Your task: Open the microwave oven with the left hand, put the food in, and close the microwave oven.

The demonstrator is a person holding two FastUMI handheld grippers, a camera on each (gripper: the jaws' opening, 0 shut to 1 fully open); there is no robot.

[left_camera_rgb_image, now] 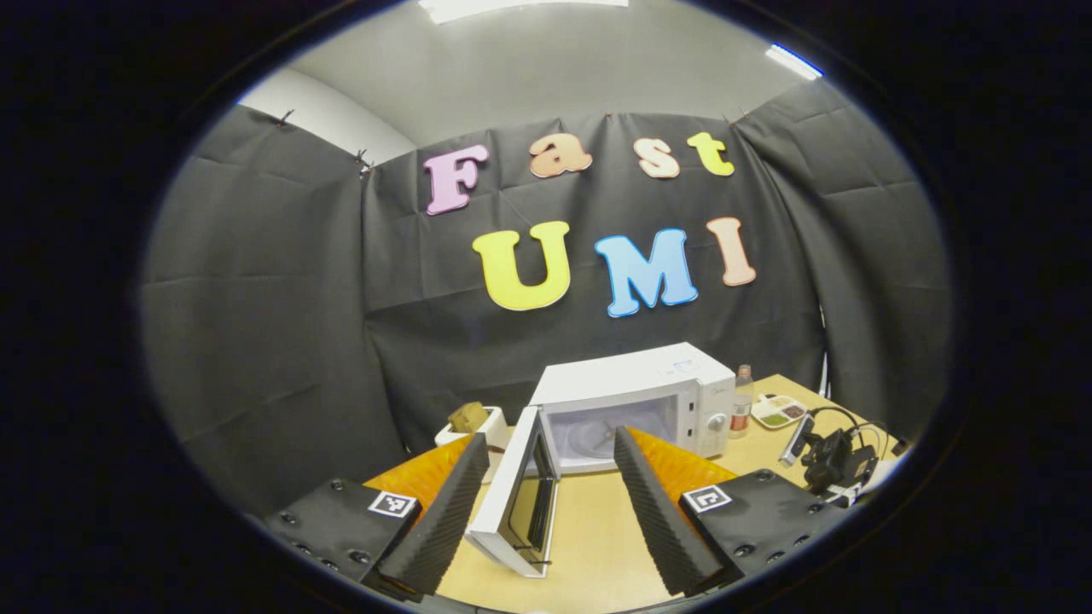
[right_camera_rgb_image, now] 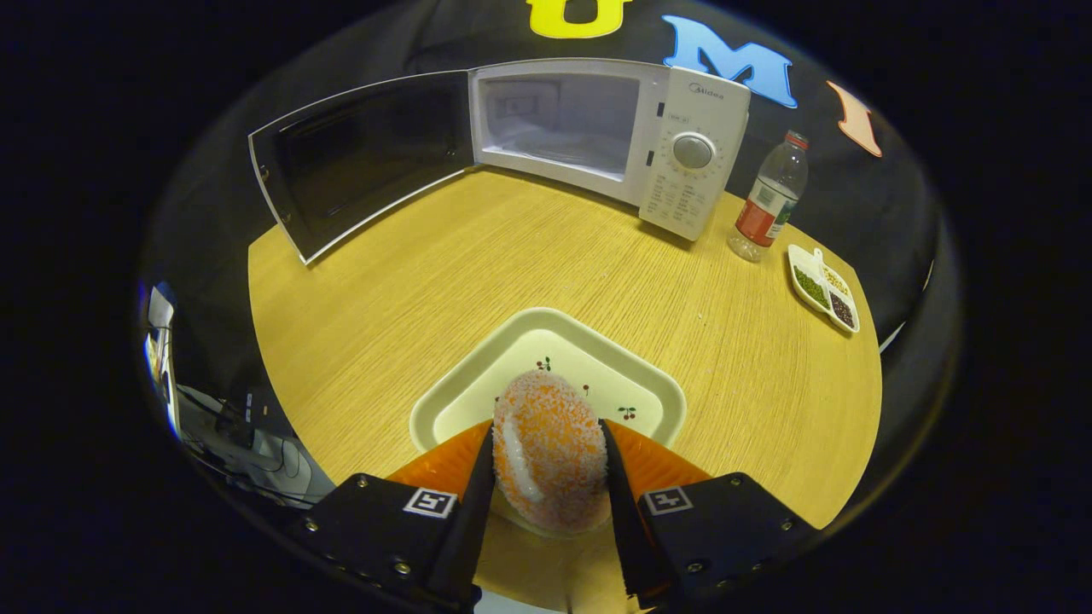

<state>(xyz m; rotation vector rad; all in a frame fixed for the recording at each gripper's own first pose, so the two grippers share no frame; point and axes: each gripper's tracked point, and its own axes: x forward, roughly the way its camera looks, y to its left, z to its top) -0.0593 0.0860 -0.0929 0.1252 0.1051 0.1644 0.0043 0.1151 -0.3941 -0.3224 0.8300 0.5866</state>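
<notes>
Wooden table (right_camera_rgb_image: 478, 264) carries white microwave oven (right_camera_rgb_image: 597, 128), door (right_camera_rgb_image: 358, 170) swung wide. Cream tray (right_camera_rgb_image: 461, 401) sits near front edge. Right gripper (right_camera_rgb_image: 546, 477) clamps sugared orange doughnut (right_camera_rgb_image: 550, 456) just above tray. Left gripper (left_camera_rgb_image: 546, 495) spread apart, holding nothing, facing microwave door.

the left gripper view is looking level from the table's edge, straight ahead to the microwave (left_camera_rgb_image: 636, 401) near its fingers. the right gripper view is looking steeply down at the table (right_camera_rgb_image: 409, 290), the same microwave (right_camera_rgb_image: 597, 128) lying well ahead.
</notes>
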